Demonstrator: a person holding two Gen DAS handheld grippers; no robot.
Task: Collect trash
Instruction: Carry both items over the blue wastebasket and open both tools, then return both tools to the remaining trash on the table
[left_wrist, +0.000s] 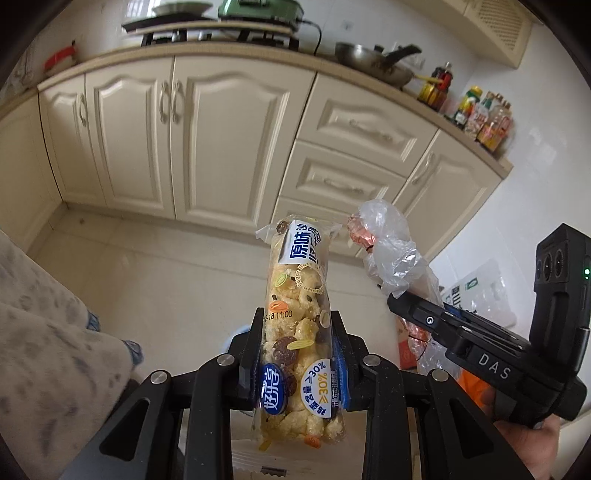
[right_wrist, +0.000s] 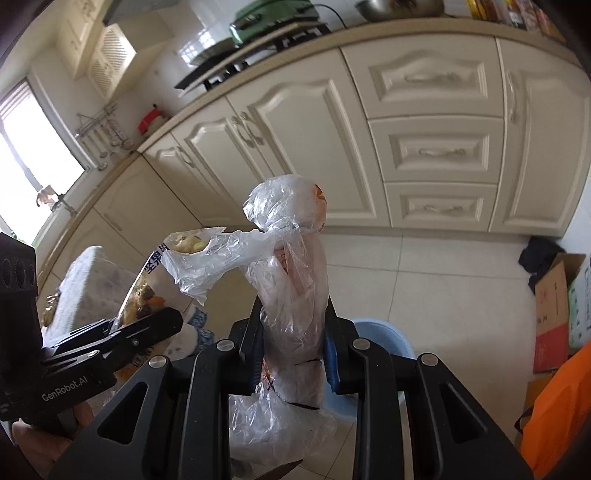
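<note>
Fingers (left_wrist: 255, 343) of my left gripper (left_wrist: 297, 347) are clamping a clear snack wrapper (left_wrist: 295, 314) showing puffed yellow pieces, standing upright between them. I'm seeing the right gripper (right_wrist: 293, 341) pinching a crumpled plastic bag (right_wrist: 291, 295), perhaps wrapping something orange, rising past its fingertips.

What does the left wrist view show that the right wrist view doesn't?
Only the left wrist view: the snack packet's label face-on, clamped in the left hand-held gripper, and a wok on the counter.

Only the right wrist view: a blue bin on the floor under the right hand-held gripper, a cardboard box and the window.

Both: the crumpled plastic bag held in the right hand-held gripper, the cream cabinets and the green appliance.
</note>
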